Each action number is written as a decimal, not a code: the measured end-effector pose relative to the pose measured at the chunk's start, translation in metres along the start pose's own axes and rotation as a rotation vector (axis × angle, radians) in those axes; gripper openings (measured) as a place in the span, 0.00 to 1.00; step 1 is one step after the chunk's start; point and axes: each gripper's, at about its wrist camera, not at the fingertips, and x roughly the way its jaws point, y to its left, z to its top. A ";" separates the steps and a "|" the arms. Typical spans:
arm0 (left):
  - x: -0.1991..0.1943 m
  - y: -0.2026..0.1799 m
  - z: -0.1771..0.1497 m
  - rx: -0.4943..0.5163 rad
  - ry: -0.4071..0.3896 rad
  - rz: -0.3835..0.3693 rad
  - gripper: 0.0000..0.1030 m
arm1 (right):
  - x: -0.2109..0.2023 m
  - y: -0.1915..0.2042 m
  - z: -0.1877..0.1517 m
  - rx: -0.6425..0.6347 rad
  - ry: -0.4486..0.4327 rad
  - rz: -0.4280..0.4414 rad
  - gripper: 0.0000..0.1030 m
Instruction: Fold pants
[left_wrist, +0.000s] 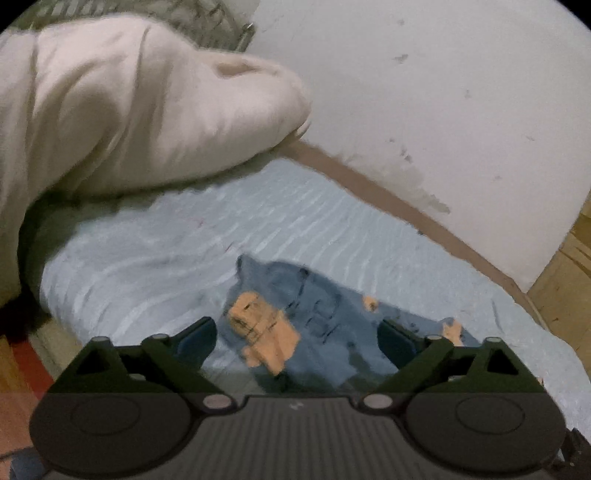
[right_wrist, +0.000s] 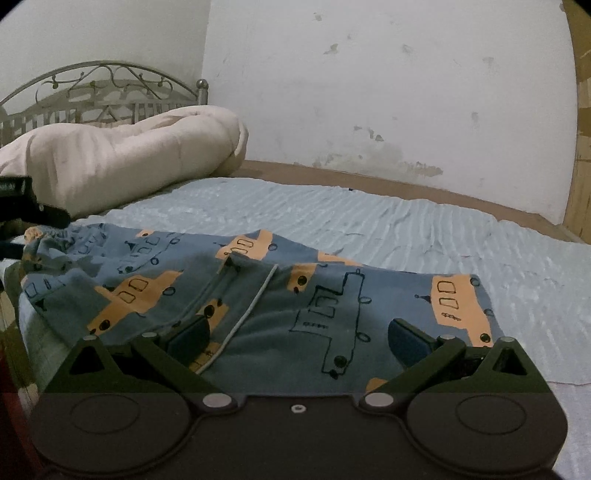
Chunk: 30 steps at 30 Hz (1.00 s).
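Note:
Blue pants printed with orange vehicles lie spread and rumpled on the light blue bed sheet. My right gripper is open, its fingers just above the near edge of the pants. In the left wrist view the pants lie bunched between the wide-open fingers of my left gripper, which hovers above one end of them. The left gripper's body also shows at the far left of the right wrist view, by the pants' left end.
A cream rolled duvet lies at the head of the bed before a metal headboard. A stained white wall runs along the bed's far side, with a brown mattress edge below it. Wooden furniture stands at the right.

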 end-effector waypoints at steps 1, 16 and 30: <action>0.002 0.003 -0.001 -0.020 0.009 0.006 0.90 | 0.000 0.000 0.000 0.001 0.000 0.002 0.99; 0.006 0.004 0.003 -0.052 0.034 0.037 0.86 | -0.002 -0.005 -0.002 0.023 -0.007 0.016 0.99; 0.003 -0.001 0.014 -0.093 0.020 0.134 0.23 | -0.003 -0.007 -0.005 0.035 -0.024 0.023 0.99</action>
